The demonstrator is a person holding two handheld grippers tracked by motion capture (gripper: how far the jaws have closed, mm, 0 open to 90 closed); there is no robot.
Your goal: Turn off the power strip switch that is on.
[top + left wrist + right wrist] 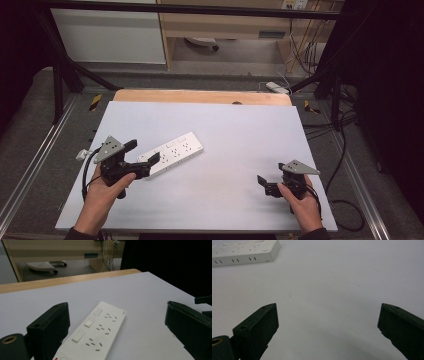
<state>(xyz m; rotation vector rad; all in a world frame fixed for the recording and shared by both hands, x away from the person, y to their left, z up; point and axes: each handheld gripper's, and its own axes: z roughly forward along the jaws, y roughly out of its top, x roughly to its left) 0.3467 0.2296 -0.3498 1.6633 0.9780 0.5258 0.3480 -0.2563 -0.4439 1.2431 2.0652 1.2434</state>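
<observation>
A white power strip [172, 152] lies slantwise on the white tabletop [235, 130], left of the middle. My left gripper [143, 151] is open at the strip's near end, one jaw on each side of it. In the left gripper view the strip [97, 332] runs away from me between the two wide-apart jaws of the left gripper [117, 306], its sockets and switches facing up. My right gripper [271, 173] is open near the front right of the table with nothing between its jaws. The right gripper view looks past the right gripper [329, 306] at bare table, with the strip [244, 252] at top left.
A wooden strip [200, 96] borders the table's far edge. Metal rails [37, 160] run along both sides. Cables [345, 200] trail at the right, and a white block [277, 87] lies on the floor beyond the table. The table between the grippers is bare.
</observation>
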